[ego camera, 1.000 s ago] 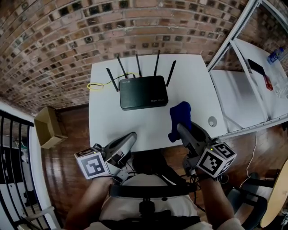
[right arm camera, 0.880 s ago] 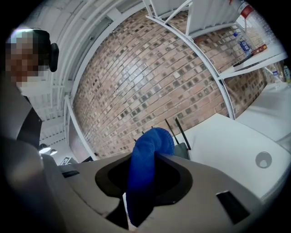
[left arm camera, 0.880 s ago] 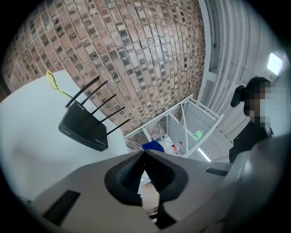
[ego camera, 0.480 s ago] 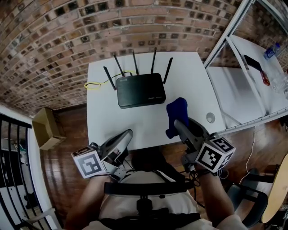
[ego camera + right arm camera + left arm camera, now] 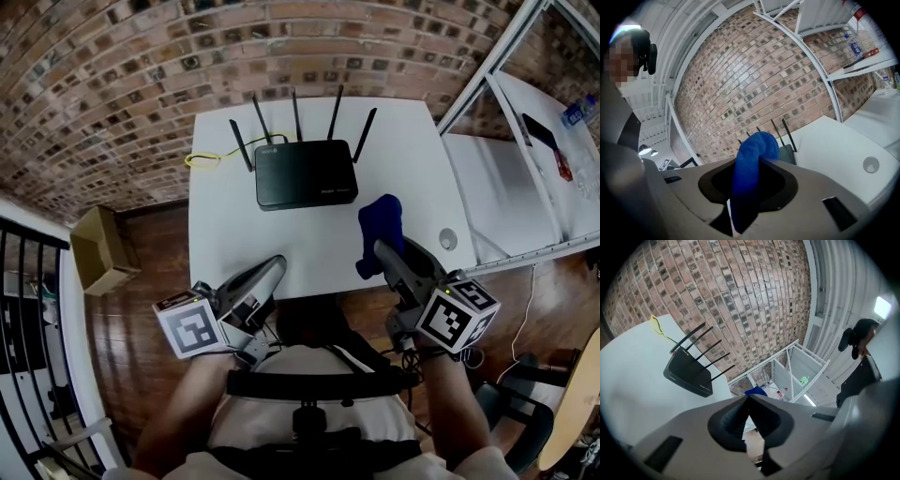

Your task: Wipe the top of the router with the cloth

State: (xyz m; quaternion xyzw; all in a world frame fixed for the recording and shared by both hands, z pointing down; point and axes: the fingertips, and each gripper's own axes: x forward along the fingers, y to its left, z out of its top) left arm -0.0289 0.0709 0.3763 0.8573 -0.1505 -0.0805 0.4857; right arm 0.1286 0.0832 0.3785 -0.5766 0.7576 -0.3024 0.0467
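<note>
The blue cloth (image 5: pixel 380 223) was clamped in the right gripper (image 5: pixel 384 248); the left gripper (image 5: pixel 275 270) was closed, empty. With the router (image 5: pixel 306 174) well ahead on the table (image 5: pixel 234 234), the cloth was best laid flat across its top.

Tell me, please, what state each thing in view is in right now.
router: lying flat, antennas up, untouched.
cloth: bunched, clamped in the right tongs, apart from the router.
right tongs: shut on the cloth.
left tongs: shut, empty.
cardboard box: open at the top.
</note>
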